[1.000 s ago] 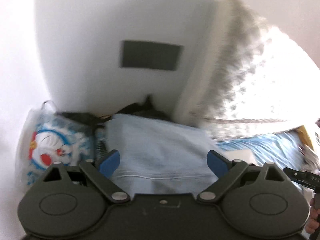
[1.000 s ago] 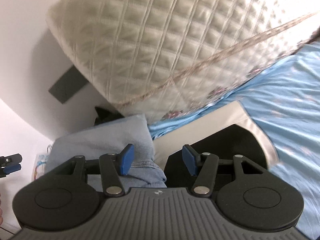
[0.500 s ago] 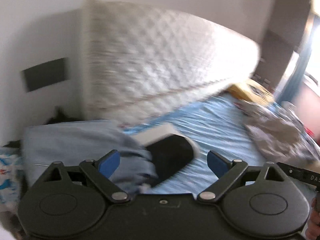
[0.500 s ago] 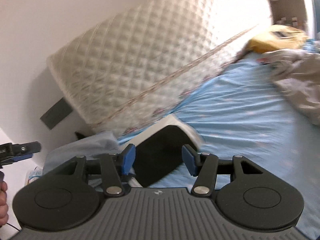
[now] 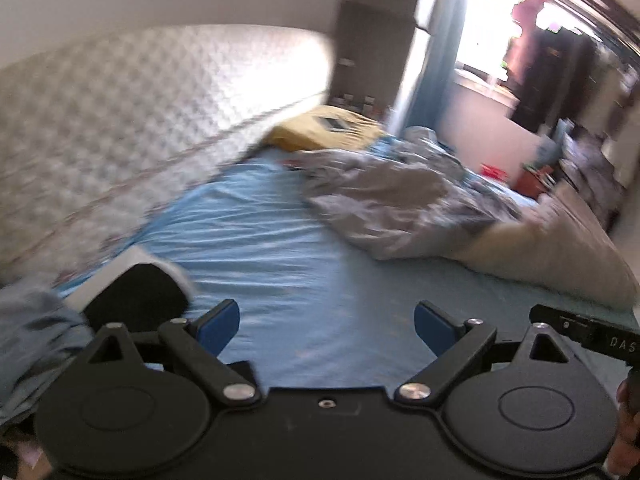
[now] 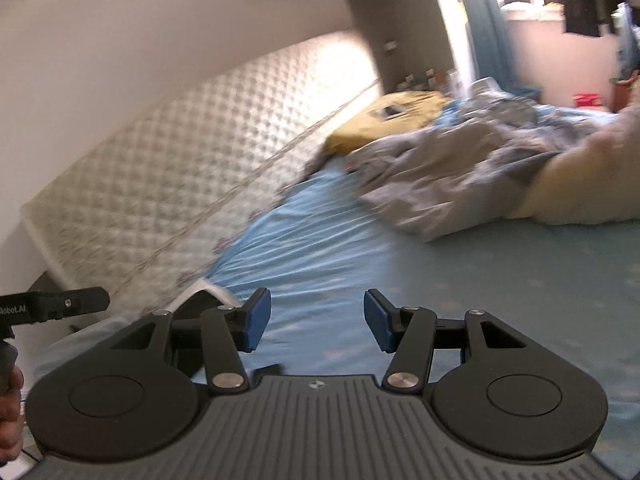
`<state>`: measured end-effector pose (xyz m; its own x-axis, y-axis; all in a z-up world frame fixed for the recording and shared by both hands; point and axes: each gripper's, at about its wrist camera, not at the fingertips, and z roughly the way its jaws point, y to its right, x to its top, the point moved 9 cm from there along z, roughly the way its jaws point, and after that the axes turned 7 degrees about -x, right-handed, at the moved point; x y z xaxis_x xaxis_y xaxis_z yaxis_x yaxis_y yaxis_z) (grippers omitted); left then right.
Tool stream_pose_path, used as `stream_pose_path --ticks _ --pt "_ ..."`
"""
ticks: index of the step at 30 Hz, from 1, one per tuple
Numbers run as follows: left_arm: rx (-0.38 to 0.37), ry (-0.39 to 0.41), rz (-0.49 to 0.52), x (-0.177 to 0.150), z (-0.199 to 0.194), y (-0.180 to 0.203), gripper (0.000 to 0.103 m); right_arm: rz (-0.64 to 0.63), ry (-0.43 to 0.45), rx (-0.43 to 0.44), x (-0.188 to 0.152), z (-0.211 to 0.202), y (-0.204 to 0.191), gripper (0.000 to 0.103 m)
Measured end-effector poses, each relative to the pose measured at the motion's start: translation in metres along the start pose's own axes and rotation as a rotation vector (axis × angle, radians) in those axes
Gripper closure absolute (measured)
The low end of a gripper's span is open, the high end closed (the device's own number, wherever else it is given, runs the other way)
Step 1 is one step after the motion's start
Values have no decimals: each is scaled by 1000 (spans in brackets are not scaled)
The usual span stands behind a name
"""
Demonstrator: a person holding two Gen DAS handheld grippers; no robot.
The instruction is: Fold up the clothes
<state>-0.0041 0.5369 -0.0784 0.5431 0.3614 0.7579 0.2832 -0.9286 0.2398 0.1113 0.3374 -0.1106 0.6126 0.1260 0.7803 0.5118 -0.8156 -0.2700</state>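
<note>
We see the left gripper [image 5: 327, 326] low over the light blue wrinkled bed sheet [image 5: 280, 248], with its two blue-padded jaws spread wide apart and nothing between them. The right gripper [image 6: 316, 320] is also over the sheet, and its jaws stand apart with only bare sheet between the pads. The clothes for folding are in different places. At the near left there is a folded pale blue denim garment [image 5: 32, 332], and just beside it lies a folded black and white garment [image 5: 136, 292], touching the sheet. At the far right of the bed we see a crumpled grey patterned pile of cloth [image 5: 400, 200], and a cream-coloured soft piece [image 5: 540, 248] lies against its right side. Behind the pile, at the far end, rests a flat yellow garment [image 5: 324, 132] with a small print on it. A white quilted mattress [image 5: 140, 120] stands on its edge along the left side of the bed, leaning on the white wall [image 6: 160, 20]. At the far right a bright window [image 5: 492, 28] is visible, but the things around it are too blurred to tell.
</note>
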Motion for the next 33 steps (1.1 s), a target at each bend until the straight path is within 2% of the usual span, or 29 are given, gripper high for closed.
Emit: stream_pose_path --ticks 3,10,18,23,26,28,33 --pt "-46 -23 51 -4 16 53 9 25 26 -54 2 -25 40 47" --pt "-103 -10 151 -16 34 180 9 82 69 -153 -1 -80 150 47" --pt "-105 17 160 -44 43 316 7 81 72 -267 -10 -142 279 47" --pt "-125 15 190 -68 44 388 7 89 87 -349 -14 -182 340 46" --pt "-141 1 219 -79 45 420 5 100 96 -413 -21 -207 368 38" --pt "-157 -5 241 -84 45 436 2 118 101 -445 -26 -219 381 26" --pt "-201 -31 292 -97 50 466 0 152 98 -486 -44 -243 400 9"
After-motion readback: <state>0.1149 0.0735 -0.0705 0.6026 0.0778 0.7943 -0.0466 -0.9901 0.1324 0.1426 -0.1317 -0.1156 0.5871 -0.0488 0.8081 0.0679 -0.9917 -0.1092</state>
